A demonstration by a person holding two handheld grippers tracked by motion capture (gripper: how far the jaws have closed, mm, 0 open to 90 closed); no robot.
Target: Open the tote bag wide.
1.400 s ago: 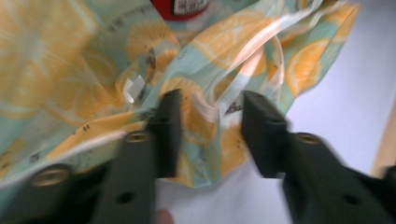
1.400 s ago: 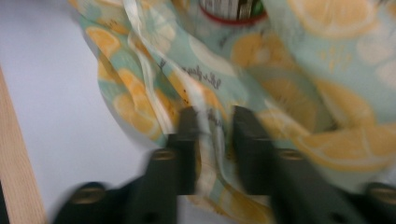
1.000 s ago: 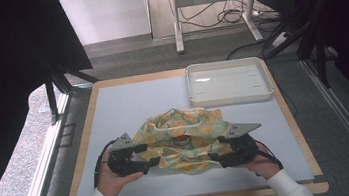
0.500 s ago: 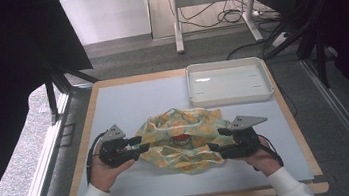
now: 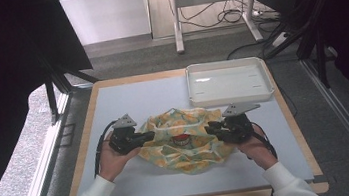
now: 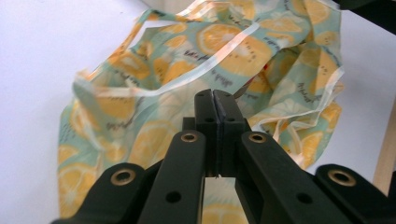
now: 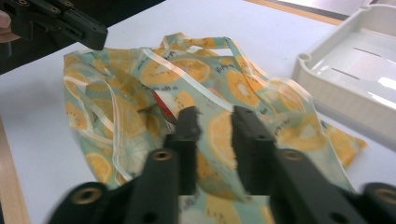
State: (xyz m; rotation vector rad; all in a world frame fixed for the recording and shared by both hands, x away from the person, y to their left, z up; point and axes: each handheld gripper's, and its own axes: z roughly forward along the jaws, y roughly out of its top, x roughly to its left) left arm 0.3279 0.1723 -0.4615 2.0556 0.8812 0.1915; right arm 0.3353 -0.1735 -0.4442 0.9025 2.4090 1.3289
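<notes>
While the lemon-print bag (image 5: 183, 139) lies crumpled mid-table between the two hands, little can be judged done; the left gripper (image 6: 215, 100) has just been closing and its jaws now meet, pinching the bag's edge; the right gripper (image 7: 215, 122) has just been closing too, a narrow gap left over the fabric, nothing gripped; something red (image 5: 181, 139) sits inside; a white tray (image 5: 229, 82) stands behind, well apart; nothing blocks the way.
</notes>
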